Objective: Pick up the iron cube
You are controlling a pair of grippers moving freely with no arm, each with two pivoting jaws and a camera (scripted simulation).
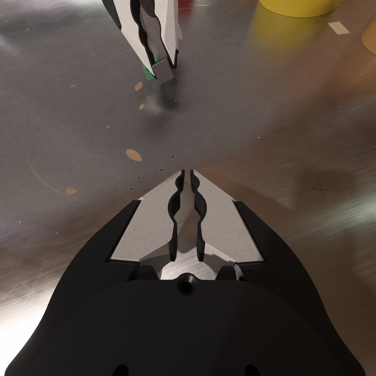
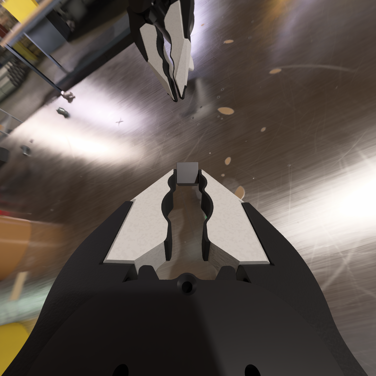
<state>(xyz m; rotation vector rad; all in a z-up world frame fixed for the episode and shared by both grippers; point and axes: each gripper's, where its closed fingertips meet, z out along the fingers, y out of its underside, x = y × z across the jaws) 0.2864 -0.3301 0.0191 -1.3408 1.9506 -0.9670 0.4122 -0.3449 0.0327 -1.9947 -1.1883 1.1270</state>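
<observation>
The iron cube (image 2: 187,174) is small, grey and dull. My right gripper (image 2: 187,173) is shut on it, with the cube pinched between the two fingertips. In the left wrist view the right gripper (image 1: 163,67) comes down from the top and holds the cube (image 1: 163,71) close over the scratched metal table (image 1: 81,122); I cannot tell whether the cube touches it. My left gripper (image 1: 186,171) is shut with only a thin gap and holds nothing. It also shows in the right wrist view (image 2: 176,99), a short way beyond the cube.
A small green piece (image 1: 149,71) lies behind the right gripper's finger. A yellow cylinder (image 1: 297,8), an orange object (image 1: 369,38) and a strip of tape (image 1: 338,28) are at the far right. Small bits of debris (image 2: 63,112) lie near the table edge (image 2: 40,75).
</observation>
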